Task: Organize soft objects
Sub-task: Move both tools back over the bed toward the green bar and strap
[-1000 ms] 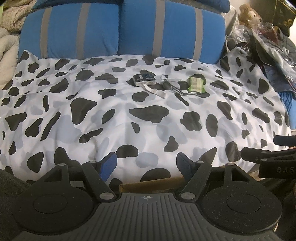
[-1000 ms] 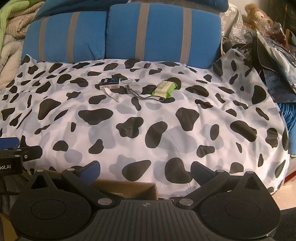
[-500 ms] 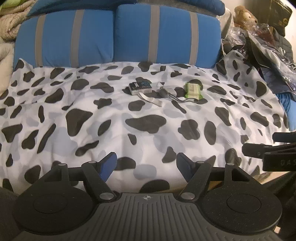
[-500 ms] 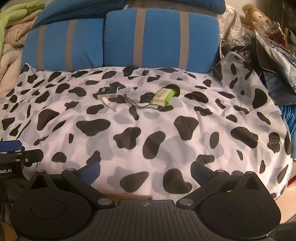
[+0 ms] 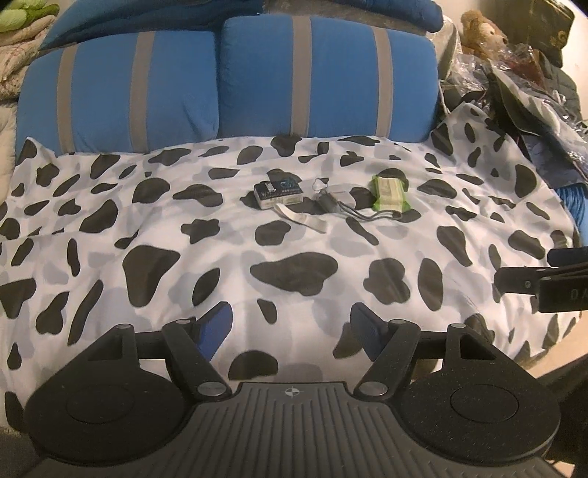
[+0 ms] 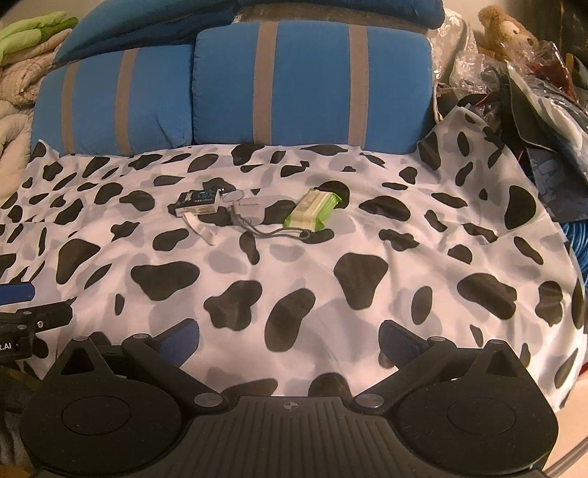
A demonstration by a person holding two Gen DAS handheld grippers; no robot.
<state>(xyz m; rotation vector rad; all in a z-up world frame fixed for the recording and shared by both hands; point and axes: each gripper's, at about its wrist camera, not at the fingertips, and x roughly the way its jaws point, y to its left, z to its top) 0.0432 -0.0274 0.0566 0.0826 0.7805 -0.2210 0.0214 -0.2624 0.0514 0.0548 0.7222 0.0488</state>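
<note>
- Two blue pillows with grey stripes stand side by side at 12 o'clock on the bed: the left pillow (image 5: 117,92) and the right pillow (image 5: 330,77), touching each other.
- A cow-print sheet (image 5: 294,272) covers the bed from the pillows' feet down to both tools.
- Near the middle of the sheet, at about 12 o'clock from the left tool (image 5: 290,327), lies a small dark box (image 5: 278,192) with a white strap (image 5: 301,218) trailing toward 5 o'clock.
- Just beside it at 3 o'clock sits a small grey item with a cord (image 5: 330,202), too small to identify, then a green packet (image 5: 389,192).
- The left tool is released, its blue pads apart over bare sheet, grasping nothing.
- The right tool (image 6: 290,340) is likewise released and empty, its pads wide over the sheet.
- A brown plush toy (image 6: 507,29) sits at 1 o'clock atop a cluttered pile of bags.
- Folded blankets (image 6: 22,55) lie at 10 o'clock.
</note>
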